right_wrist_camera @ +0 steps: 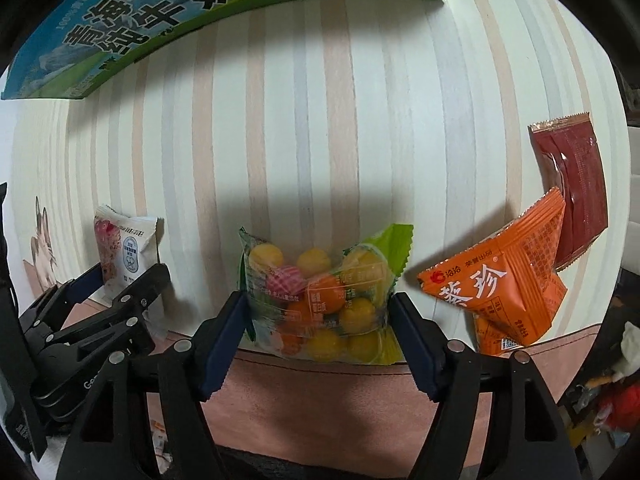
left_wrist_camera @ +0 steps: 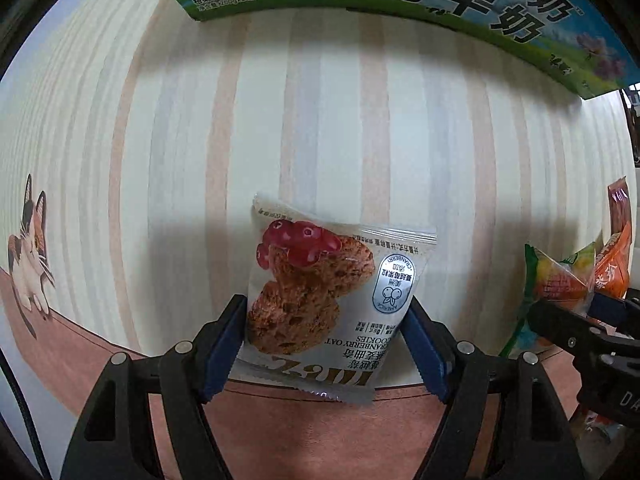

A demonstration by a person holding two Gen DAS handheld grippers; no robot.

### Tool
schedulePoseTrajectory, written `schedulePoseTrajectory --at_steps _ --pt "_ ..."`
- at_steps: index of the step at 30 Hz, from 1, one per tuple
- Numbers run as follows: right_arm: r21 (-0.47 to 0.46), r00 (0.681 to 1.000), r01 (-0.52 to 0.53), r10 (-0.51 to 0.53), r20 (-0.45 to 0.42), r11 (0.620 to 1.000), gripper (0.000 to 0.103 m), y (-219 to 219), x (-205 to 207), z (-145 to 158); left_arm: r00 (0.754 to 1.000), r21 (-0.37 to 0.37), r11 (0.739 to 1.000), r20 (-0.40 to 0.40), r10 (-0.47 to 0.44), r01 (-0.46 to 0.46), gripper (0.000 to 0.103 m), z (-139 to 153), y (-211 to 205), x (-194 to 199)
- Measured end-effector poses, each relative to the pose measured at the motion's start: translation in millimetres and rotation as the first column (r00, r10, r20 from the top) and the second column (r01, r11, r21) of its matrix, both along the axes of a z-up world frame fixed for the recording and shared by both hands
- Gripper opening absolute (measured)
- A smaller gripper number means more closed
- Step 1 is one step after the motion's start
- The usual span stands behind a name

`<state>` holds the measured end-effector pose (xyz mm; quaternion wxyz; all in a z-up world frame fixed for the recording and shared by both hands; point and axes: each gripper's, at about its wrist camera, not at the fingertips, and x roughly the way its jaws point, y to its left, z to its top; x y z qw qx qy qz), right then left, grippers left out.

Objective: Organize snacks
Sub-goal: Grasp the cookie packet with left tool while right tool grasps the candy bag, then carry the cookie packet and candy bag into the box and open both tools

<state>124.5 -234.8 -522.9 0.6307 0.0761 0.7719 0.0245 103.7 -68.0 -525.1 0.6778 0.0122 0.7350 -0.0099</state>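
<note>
Left wrist view: left gripper point(left_wrist_camera: 324, 340) straddles the cookie packet point(left_wrist_camera: 320, 292) on the striped table point(left_wrist_camera: 320, 120), pads touching its edges; whether they pinch, I cannot tell. Close squarely before lifting.

Right wrist view: right gripper point(right_wrist_camera: 318, 336) likewise brackets the candy bag point(right_wrist_camera: 320, 296) (grip unclear). Only here: orange packet point(right_wrist_camera: 508, 292), red packet point(right_wrist_camera: 572, 196).

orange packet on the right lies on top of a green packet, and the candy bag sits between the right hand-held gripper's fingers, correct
Not quite. In the right wrist view the orange packet overlaps a dark red packet, not a green one. The rest holds: the candy bag sits between the fingers of the right hand-held gripper.
</note>
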Motion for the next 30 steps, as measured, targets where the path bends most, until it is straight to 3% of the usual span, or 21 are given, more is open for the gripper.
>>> schedulePoseTrajectory --at_steps 5,12,21,30 --pt "-0.010 1.000 0.003 -0.003 -0.013 1.000 0.075 11 -2 -13 1.000 -0.003 1.000 0.008 -0.006 0.006 0.073 8 22 21" --pt "-0.047 0.999 -0.031 0.033 0.040 0.998 0.061 30 -12 -14 1.000 0.004 1.000 0.030 -0.007 0.007 0.073 22 20 17" --pt "0.012 0.998 0.018 -0.019 0.054 1.000 0.060 27 -26 -10 0.997 -0.017 1.000 0.075 -0.002 0.003 0.073 54 23 16" --pt "0.105 0.993 0.051 -0.062 0.105 0.993 0.059 6 -25 28 0.988 -0.072 0.997 0.154 -0.008 0.019 0.073 116 23 20"
